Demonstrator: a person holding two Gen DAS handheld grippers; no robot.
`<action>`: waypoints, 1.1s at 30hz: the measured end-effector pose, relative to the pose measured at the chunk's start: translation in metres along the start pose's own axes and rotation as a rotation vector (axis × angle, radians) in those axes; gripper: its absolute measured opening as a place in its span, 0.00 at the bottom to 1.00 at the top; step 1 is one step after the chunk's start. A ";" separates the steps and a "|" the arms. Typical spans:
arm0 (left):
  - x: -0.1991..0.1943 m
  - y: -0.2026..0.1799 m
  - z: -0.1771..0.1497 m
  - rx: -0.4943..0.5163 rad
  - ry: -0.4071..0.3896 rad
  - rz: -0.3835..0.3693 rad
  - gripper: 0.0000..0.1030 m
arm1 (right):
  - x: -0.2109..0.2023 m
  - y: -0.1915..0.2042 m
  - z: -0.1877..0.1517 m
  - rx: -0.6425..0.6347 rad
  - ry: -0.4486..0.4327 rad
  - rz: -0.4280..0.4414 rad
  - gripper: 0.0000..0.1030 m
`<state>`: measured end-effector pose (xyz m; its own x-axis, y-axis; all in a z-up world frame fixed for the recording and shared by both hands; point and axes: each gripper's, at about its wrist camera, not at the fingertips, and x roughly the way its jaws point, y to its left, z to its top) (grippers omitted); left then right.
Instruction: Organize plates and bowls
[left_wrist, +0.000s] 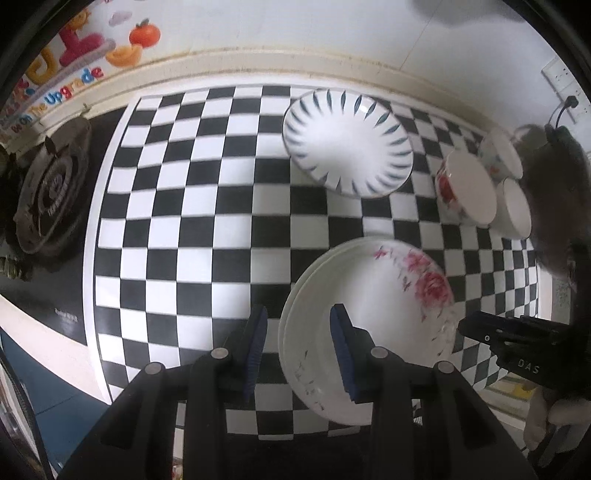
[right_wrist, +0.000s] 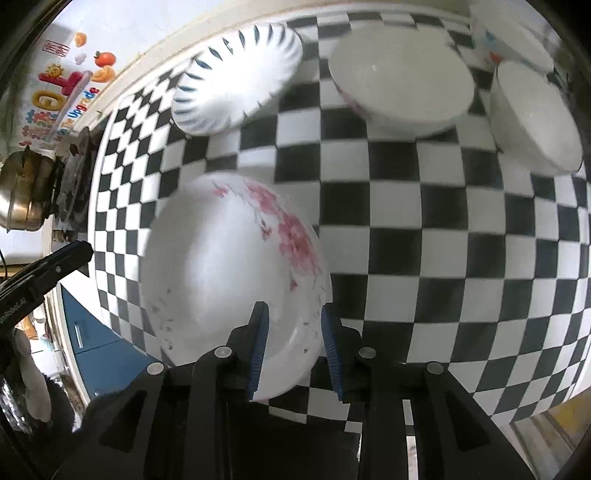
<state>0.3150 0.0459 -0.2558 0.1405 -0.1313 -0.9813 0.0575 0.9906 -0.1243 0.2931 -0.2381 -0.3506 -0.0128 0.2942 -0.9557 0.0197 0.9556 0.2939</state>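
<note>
Two white plates with pink flowers (left_wrist: 373, 291) lie stacked on the checkered mat (left_wrist: 184, 221). My left gripper (left_wrist: 300, 314) hovers open over the stack's left rim, one pad outside it and one above the plate. My right gripper (right_wrist: 293, 308) is open astride the right rim of the floral plates (right_wrist: 221, 258), with neither pad pressing on it. A white plate with blue dashes (left_wrist: 347, 144) lies further back. Three bowls stand at the right: a red-flowered bowl (left_wrist: 465, 188), a plain white bowl (left_wrist: 513, 206) and a patterned bowl (left_wrist: 498, 155).
A gas burner (left_wrist: 51, 192) sits left of the mat, with a metal pot (right_wrist: 26, 192) beyond it. A tiled wall with fruit stickers (left_wrist: 140, 33) runs behind the counter. Blue cabinet fronts (right_wrist: 92, 350) show below the counter's near edge.
</note>
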 end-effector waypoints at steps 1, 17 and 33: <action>-0.002 0.000 0.004 -0.001 -0.009 -0.004 0.32 | -0.005 0.003 0.003 -0.003 -0.010 0.001 0.31; 0.061 0.026 0.142 -0.108 0.085 -0.073 0.32 | -0.033 0.002 0.183 0.045 -0.103 -0.019 0.35; 0.158 0.030 0.195 -0.072 0.263 -0.099 0.32 | 0.061 -0.020 0.275 0.104 0.105 0.029 0.35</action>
<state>0.5313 0.0469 -0.3857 -0.1236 -0.2218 -0.9672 -0.0138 0.9750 -0.2218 0.5670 -0.2429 -0.4201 -0.1152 0.3270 -0.9380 0.1251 0.9415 0.3129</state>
